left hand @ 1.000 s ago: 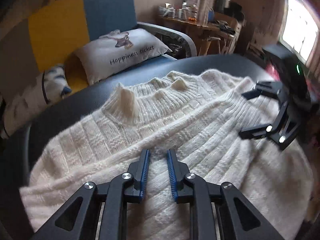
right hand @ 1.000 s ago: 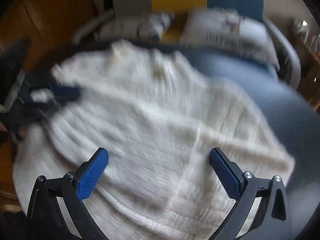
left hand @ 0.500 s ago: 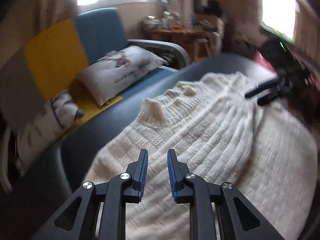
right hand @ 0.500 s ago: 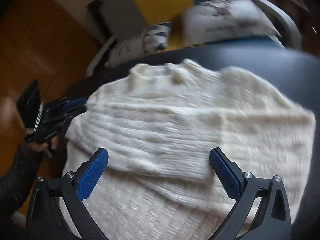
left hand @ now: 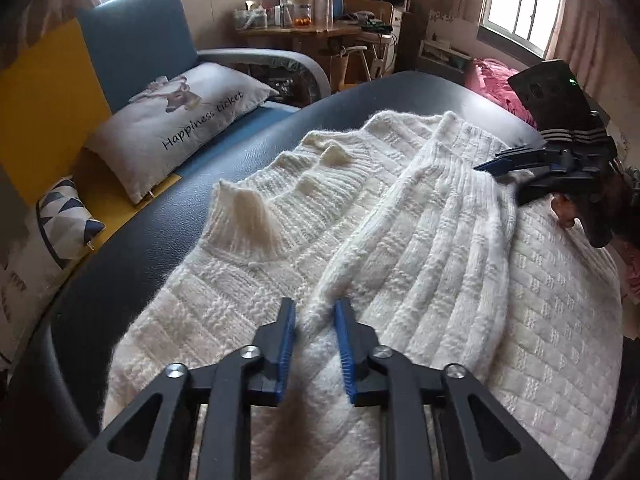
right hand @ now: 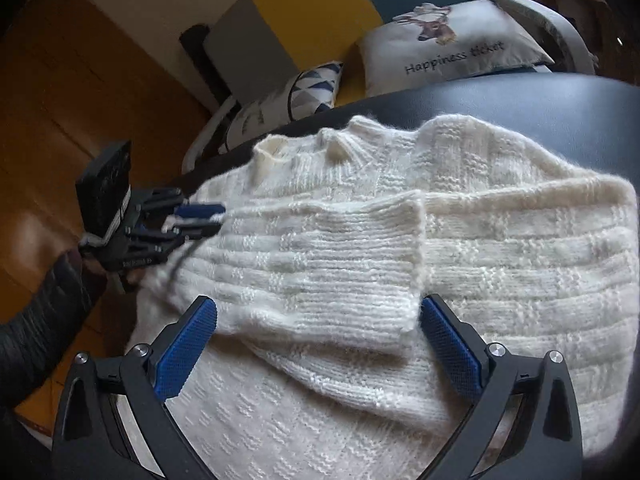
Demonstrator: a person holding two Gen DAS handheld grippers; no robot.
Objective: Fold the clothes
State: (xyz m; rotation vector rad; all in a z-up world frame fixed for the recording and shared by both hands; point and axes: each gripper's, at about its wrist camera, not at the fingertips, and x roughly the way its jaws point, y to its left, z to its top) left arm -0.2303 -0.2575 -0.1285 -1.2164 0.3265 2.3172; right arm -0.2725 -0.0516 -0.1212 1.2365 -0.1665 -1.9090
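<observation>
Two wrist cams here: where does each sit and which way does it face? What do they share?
Left wrist: on the left gripper, looking down along its fingers over the white sweater toward sofa and windows; jaws closing with a knit ridge between them; the right gripper shows far right.
Right wrist: on the right gripper, looking down at the folded sleeve and pillow; jaws wide, closing; the left gripper and a dark sleeve show.
Shared: sweater, pillow, each other's gripper.

White sweater (left hand: 420,240) on blk table (left hand: 160,232)
</observation>
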